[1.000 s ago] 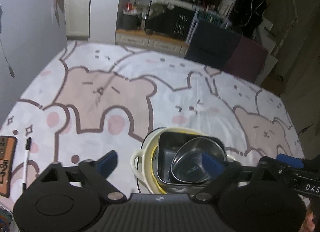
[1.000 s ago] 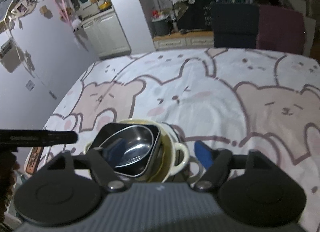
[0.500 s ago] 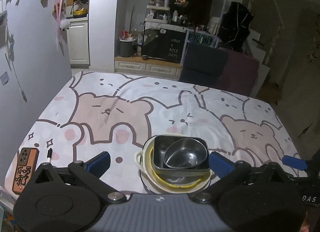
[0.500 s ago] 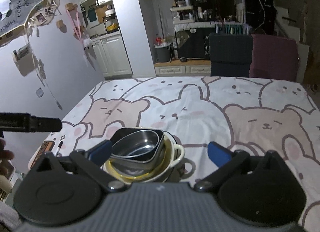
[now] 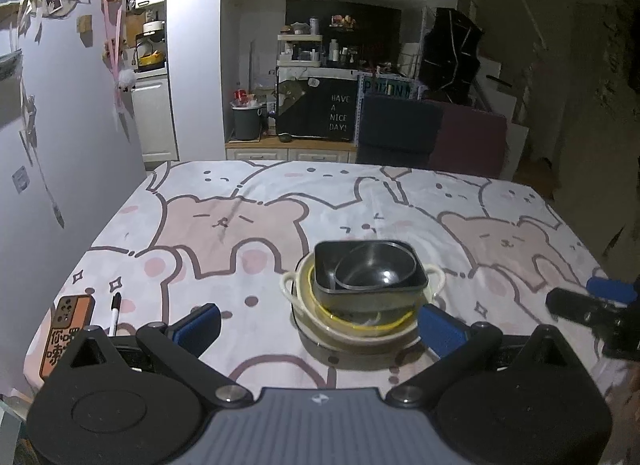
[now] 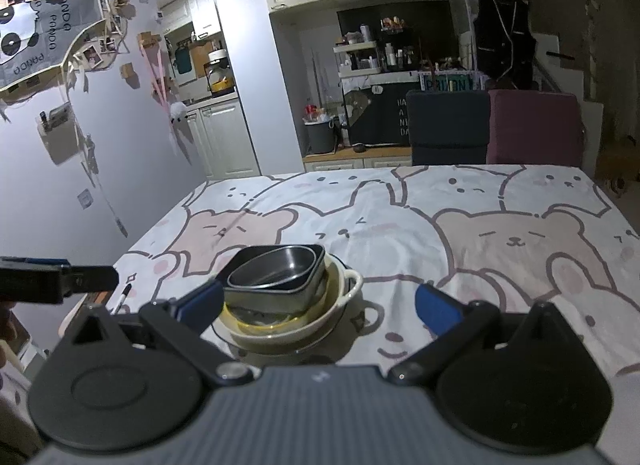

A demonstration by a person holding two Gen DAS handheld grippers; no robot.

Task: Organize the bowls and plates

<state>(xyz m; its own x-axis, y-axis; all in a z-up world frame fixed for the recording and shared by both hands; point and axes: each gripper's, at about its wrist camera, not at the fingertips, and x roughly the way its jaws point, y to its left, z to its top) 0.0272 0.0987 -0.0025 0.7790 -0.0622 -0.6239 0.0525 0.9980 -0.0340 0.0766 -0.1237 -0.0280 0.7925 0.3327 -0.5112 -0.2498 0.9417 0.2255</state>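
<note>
- On my left I see a phone (image 5: 66,331) and a pen (image 5: 115,311) on the bear-print tablecloth (image 5: 240,225).
- The stack stands upright near the front edge: round steel bowl (image 5: 374,269) in square dark dish (image 5: 366,285), inside cream handled bowl (image 5: 360,321).
- My left gripper (image 5: 318,319) and right gripper (image 6: 320,303) both have their jaws spread wide after just opening, with nothing between them, pointing downward.

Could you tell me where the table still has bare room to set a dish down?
The far half of the tablecloth, between the nested stack and the chairs, is bare, as is the stretch right of the stack. The near left corner is crowded by the phone and pen.
</note>
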